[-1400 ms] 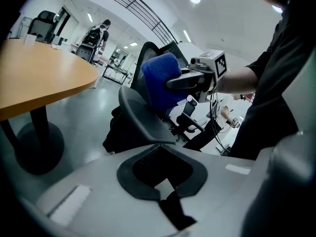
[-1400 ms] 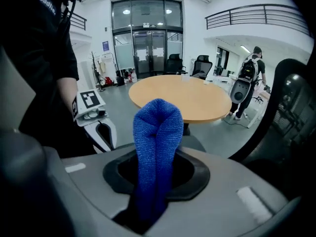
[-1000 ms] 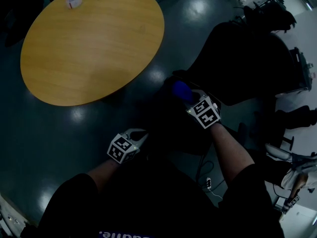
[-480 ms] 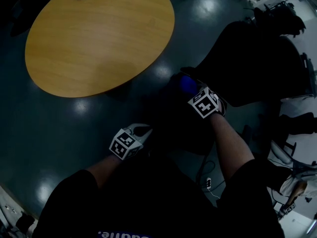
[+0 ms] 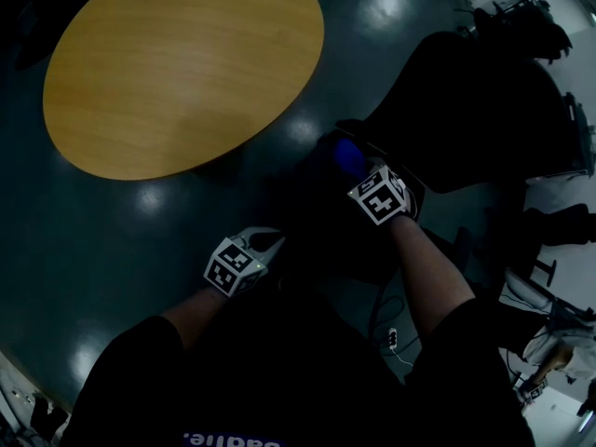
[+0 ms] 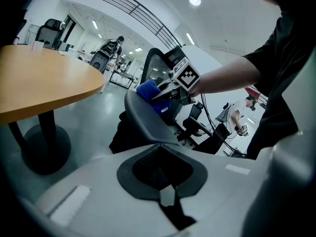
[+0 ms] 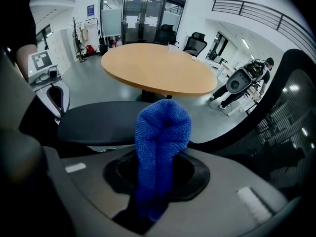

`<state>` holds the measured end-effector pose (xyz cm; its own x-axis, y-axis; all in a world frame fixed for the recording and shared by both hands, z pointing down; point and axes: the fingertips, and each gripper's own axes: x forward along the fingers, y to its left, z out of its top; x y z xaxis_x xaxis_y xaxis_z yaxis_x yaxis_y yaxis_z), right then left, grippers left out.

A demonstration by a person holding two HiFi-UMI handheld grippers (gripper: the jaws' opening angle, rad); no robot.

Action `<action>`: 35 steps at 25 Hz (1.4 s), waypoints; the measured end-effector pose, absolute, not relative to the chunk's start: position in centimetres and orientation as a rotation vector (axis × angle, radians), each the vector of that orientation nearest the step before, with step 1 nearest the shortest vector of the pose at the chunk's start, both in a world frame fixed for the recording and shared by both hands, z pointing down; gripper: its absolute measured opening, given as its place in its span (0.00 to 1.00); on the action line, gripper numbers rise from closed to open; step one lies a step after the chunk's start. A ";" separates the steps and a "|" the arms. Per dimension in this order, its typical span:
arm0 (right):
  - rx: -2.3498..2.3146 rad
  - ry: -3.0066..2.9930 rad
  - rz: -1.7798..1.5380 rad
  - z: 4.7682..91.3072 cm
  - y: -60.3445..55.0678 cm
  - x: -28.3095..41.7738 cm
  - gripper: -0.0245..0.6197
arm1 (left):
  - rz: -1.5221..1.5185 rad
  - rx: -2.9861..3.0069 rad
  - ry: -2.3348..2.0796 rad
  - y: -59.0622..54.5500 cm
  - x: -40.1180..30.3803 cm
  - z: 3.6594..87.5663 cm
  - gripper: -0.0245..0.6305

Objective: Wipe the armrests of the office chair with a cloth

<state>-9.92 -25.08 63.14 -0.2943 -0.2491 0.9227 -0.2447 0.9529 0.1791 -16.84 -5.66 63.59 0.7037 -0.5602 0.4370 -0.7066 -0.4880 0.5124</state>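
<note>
Dim office floor, round wooden table ahead of me. My right gripper is clamped on the blue cloth, which bulges out past its jaws beside the office chair. My left gripper sits with jaws closed together, empty, right at the near armrest.

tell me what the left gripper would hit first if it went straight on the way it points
Probably the chair's dark armrest pad, close ahead of the left gripper and in its line; exact depth is unclear.
</note>
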 end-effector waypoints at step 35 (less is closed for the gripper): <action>0.323 -1.950 0.030 62.4 -18.3 -11.2 0.21 | 0.284 2.248 -0.923 -5.3 -16.8 63.6 0.06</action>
